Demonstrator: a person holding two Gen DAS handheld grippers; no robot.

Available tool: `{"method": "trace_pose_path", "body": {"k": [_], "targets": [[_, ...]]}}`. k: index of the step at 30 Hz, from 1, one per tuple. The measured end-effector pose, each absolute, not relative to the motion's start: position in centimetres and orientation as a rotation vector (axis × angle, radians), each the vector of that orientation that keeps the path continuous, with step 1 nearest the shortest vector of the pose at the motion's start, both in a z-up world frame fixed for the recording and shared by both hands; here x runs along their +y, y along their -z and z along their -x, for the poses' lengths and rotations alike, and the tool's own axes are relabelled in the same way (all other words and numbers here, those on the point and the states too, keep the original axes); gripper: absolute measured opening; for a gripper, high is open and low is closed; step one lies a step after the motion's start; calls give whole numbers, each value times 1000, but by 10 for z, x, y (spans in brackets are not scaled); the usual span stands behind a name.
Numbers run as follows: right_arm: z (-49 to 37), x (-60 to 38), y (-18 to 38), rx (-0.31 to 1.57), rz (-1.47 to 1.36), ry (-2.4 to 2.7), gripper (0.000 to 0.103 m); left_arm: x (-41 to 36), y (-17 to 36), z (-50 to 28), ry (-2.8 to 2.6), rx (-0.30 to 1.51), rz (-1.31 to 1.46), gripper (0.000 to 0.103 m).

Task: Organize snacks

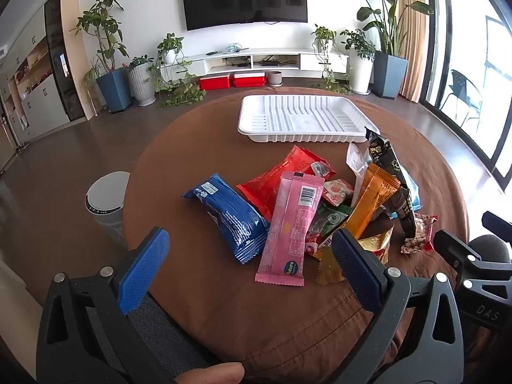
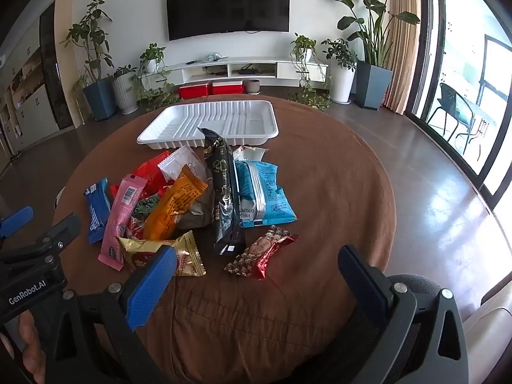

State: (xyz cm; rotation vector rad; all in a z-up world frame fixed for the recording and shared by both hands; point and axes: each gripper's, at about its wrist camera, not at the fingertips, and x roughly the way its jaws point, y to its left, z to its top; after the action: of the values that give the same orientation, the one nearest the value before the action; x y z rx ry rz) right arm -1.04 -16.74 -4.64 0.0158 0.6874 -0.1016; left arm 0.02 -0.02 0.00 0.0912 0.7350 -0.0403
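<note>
Pink packet lies btwn wide-open left gripper tips; right gripper also open, w/ nothing held.

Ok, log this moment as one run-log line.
stage: start | left gripper: open, empty | right gripper: open, empty | snack pile: untouched on table | white tray: empty

Brown-clothed round table: white tray, snack pile, possibly touching.

snack pile on brown table, white tray behind
</note>
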Motion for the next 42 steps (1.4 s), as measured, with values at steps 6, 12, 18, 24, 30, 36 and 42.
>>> {"method": "trace_pose_path", "body": {"k": [6,12,18,24,30,36,42], "targets": [[10,-167,47,694,-21,99,103,0,0,0,39,725,-87,103],[9,-167,48,696,-21,99,103,0,0,0,40,727,-85,103],[8,-166,49,700,-17,98,103,0,0,0,40,729,-84,103],[8,-165,51,703,-15,98,103,-2,-1,0,40,732,-84,103],[9,-161,52,707,-14,98,103,-5,4,-1,40,733,-83,103],[8,-160,54,712,-14,98,103,-2,4,0,40,734,-83,103],[8,-160,54,714,-14,98,103,-2,4,-1,40,736,-83,103]]}}
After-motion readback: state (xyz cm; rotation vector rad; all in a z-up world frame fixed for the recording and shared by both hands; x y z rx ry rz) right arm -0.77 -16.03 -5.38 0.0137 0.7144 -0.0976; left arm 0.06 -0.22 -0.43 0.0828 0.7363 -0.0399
